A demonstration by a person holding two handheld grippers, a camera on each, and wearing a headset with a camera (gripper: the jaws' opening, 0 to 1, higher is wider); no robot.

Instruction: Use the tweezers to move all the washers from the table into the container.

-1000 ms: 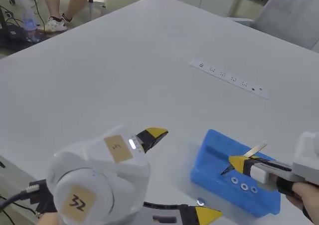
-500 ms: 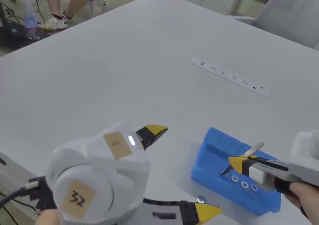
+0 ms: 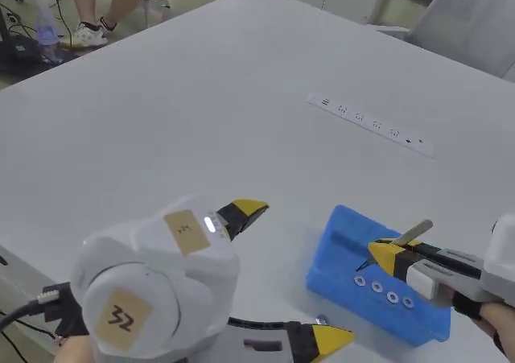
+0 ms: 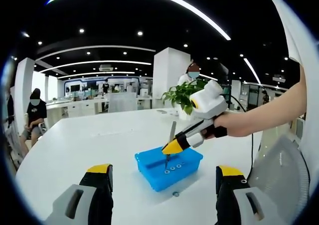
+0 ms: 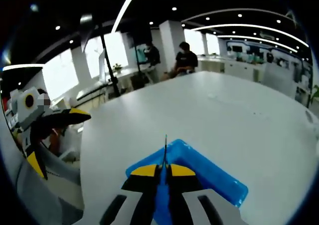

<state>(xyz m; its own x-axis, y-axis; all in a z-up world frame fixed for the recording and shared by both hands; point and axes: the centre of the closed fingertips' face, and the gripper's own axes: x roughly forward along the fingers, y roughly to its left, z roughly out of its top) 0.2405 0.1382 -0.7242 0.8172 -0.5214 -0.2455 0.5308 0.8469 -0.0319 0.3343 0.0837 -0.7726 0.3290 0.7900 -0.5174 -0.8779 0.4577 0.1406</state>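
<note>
Left gripper (image 3: 296, 275): jaws wide apart, empty | Right gripper (image 3: 385, 254): clamped on tweezers (image 3: 412, 233), tip down in container (image 3: 346, 226) | Row of washers (image 3: 376, 287) inside | Loose washer (image 3: 323, 323) on table (image 3: 201, 97), container's 7 o'clock.

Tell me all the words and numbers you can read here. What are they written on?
"32": on the big tan sticker on the back of the left gripper, printed at a tilt.
Smaller sticker on the same gripper: there is a mark, too small to read.
Long white strip on the table: small dark marks along it, too small to read.
</note>
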